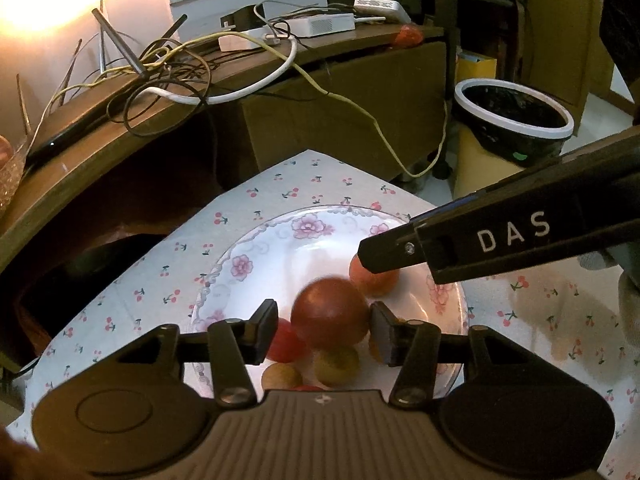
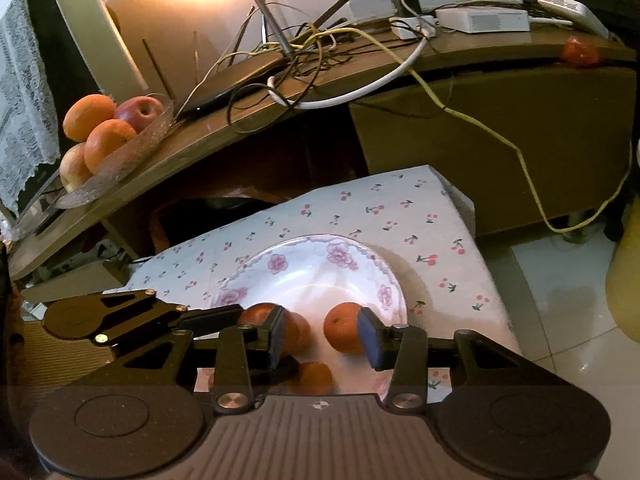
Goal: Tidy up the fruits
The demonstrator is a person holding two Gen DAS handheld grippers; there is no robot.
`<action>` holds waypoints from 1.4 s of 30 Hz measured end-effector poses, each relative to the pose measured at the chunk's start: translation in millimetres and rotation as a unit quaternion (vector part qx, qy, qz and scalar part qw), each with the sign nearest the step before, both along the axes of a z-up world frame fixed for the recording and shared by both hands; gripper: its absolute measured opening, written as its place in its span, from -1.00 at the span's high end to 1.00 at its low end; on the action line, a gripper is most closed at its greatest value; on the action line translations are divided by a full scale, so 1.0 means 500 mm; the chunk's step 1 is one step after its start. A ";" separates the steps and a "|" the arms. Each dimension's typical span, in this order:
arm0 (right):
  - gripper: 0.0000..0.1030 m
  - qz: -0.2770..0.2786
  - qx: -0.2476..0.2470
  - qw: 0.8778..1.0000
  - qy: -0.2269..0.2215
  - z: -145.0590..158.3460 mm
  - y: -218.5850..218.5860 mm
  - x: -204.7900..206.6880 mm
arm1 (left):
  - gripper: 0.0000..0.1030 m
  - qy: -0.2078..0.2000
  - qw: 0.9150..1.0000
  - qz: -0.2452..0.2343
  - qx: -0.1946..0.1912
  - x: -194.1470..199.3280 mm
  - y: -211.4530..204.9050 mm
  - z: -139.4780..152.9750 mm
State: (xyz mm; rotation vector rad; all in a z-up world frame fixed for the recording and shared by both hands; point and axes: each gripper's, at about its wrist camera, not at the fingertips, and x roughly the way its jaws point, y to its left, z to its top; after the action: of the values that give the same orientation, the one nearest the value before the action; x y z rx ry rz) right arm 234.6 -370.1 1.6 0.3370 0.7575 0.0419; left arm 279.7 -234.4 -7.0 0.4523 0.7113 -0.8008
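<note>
Left gripper (image 1: 324, 330) hovers over the floral plate (image 1: 280, 236), jaws parted around a big red-orange fruit (image 1: 330, 312), pads just clear. Right gripper (image 2: 322, 336), partly open, holds nothing; a small orange (image 2: 342, 326) sits at its 3 o'clock pad.

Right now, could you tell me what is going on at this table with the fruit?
A person is sorting fruit onto a floral plate that sits on a cherry-print cloth, using a handheld gripper in each hand. The left gripper is open around a large reddish fruit, with no pad clearly pressing it. The right gripper is open too; an orange lies against its right pad. Several small fruits already lie on the plate.
</note>
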 end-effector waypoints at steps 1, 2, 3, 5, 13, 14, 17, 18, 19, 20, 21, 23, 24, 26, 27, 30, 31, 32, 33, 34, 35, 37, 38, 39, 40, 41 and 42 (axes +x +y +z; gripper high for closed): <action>0.18 -0.002 -0.001 1.000 -0.001 0.001 -0.001 -0.001 | -0.09 -0.001 1.000 0.002 -0.003 0.000 0.002 0.003; 0.18 -0.002 -0.001 1.000 -0.002 0.001 -0.001 -0.001 | -0.09 -0.001 1.000 0.004 -0.005 0.002 0.003 0.005; 0.18 -0.002 -0.001 1.000 -0.002 0.002 -0.001 -0.002 | -0.09 -0.002 1.000 0.007 -0.006 0.002 0.004 0.007; 0.18 -0.003 -0.002 1.000 -0.002 0.002 0.000 -0.003 | -0.10 -0.002 1.000 0.011 -0.009 0.003 0.008 0.010; 0.17 -0.009 -0.012 1.000 0.000 0.008 -0.005 -0.012 | -0.11 -0.003 0.999 0.033 -0.018 0.000 0.029 0.028; 0.16 -0.010 -0.013 1.000 0.000 0.010 -0.007 -0.015 | -0.12 -0.003 0.999 0.040 -0.020 0.000 0.033 0.032; 0.11 -0.010 -0.023 1.000 -0.001 0.015 -0.008 -0.023 | -0.22 -0.002 0.997 0.067 -0.027 -0.003 0.048 0.041; 0.10 -0.010 -0.027 1.000 -0.001 0.016 -0.007 -0.026 | -0.27 -0.003 0.997 0.077 -0.027 -0.006 0.054 0.043; 0.10 -0.009 -0.030 0.999 -0.002 0.018 -0.006 -0.029 | -0.27 -0.003 0.996 0.087 -0.027 -0.010 0.060 0.045; 0.10 -0.007 -0.033 0.999 -0.002 0.020 -0.005 -0.032 | -0.28 -0.003 0.995 0.095 -0.026 -0.014 0.065 0.046; 0.10 -0.005 -0.035 0.999 -0.002 0.022 -0.003 -0.036 | -0.32 -0.002 0.994 0.105 -0.024 -0.020 0.070 0.046; 0.10 -0.001 -0.042 0.999 -0.003 0.027 0.002 -0.047 | -0.41 0.000 0.992 0.123 -0.022 -0.032 0.080 0.045; 0.10 0.001 -0.046 0.999 -0.003 0.030 0.006 -0.052 | -0.45 0.000 0.991 0.131 -0.019 -0.040 0.084 0.044; 0.08 0.006 -0.057 0.998 -0.003 0.034 0.015 -0.067 | -0.46 0.002 0.989 0.148 -0.011 -0.057 0.093 0.040; 0.08 0.008 -0.061 0.998 -0.003 0.035 0.020 -0.075 | -0.48 0.004 0.988 0.154 -0.010 -0.065 0.097 0.038; 0.06 0.011 -0.069 0.998 -0.001 0.039 0.032 -0.102 | -0.60 0.011 0.985 0.171 -0.012 -0.093 0.112 0.039; 0.04 0.012 -0.070 0.997 -0.001 0.039 0.037 -0.112 | -0.63 0.012 0.984 0.177 -0.014 -0.101 0.116 0.041; 0.02 0.011 -0.070 0.997 -0.001 0.040 0.042 -0.122 | -0.69 0.013 0.983 0.183 -0.015 -0.111 0.120 0.042; -0.01 0.011 -0.071 0.997 0.000 0.040 0.046 -0.130 | -0.73 0.013 0.982 0.189 -0.015 -0.119 0.124 0.044; -0.01 0.013 -0.073 0.997 0.001 0.040 0.052 -0.142 | -0.75 0.013 0.981 0.195 -0.016 -0.128 0.127 0.046; -0.02 0.013 -0.075 0.997 0.002 0.040 0.058 -0.151 | -0.78 0.014 0.979 0.201 -0.016 -0.138 0.133 0.046; -0.05 0.015 -0.082 0.997 0.001 0.041 0.070 -0.173 | -0.82 0.018 0.977 0.209 -0.018 -0.152 0.140 0.044; -0.05 0.016 -0.085 0.996 -0.001 0.043 0.075 -0.183 | -0.82 0.022 0.977 0.213 -0.018 -0.160 0.145 0.042; -0.09 0.016 -0.088 0.996 -0.003 0.045 0.080 -0.194 | -0.82 0.025 0.976 0.215 -0.018 -0.168 0.149 0.041; -0.15 0.015 -0.091 0.996 -0.006 0.048 0.084 -0.203 | -0.82 0.027 0.975 0.218 -0.018 -0.177 0.152 0.040; -0.16 0.014 -0.092 0.996 -0.009 0.050 0.087 -0.212 | -0.83 0.026 0.975 0.221 -0.018 -0.185 0.156 0.041; -0.17 0.013 -0.093 0.995 -0.010 0.051 0.090 -0.220 | -0.83 0.025 0.974 0.223 -0.018 -0.193 0.159 0.042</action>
State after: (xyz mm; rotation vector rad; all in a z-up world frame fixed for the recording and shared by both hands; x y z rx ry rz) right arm 124.6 -324.9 27.1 0.1487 0.7397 -0.0016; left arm 183.2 -154.9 14.0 0.2255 0.8065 -0.4019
